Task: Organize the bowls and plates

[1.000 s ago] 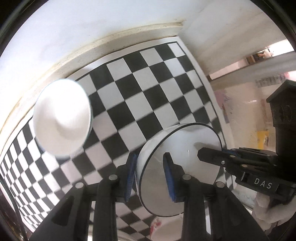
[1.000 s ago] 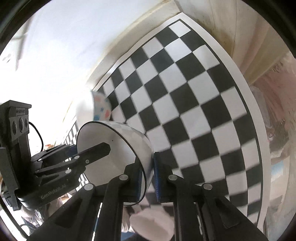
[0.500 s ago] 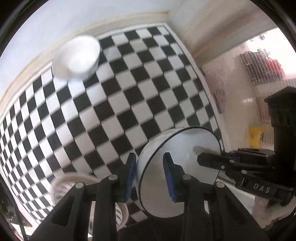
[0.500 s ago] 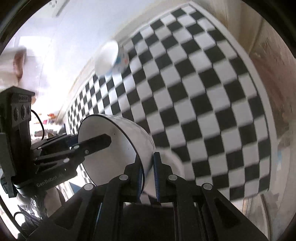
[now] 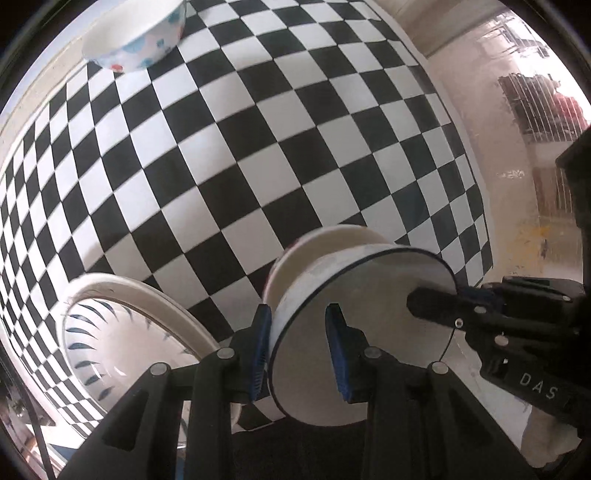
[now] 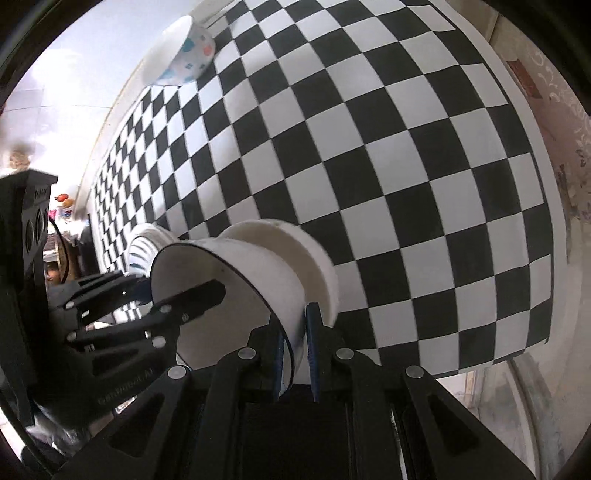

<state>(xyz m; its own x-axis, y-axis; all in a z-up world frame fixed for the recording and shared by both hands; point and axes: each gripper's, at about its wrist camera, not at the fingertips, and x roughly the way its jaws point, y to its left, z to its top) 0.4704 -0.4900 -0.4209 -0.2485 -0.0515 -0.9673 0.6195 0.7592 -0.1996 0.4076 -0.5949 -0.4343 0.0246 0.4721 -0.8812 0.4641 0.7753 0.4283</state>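
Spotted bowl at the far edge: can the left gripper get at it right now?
Probably not: the left gripper is shut on the black-rimmed bowl, shared with the right gripper. The spotted bowl sits far across the checkered mat.

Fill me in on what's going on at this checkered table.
A person with a gripper in each hand holds one white bowl with a dark rim between them. The left gripper is shut on one side of its rim, the right gripper on the opposite side. The bowl hangs tilted just over another white bowl on the checkered table, apparently about to be nested. A plate with blue marks lies nearby; a spotted bowl sits at the far edge.
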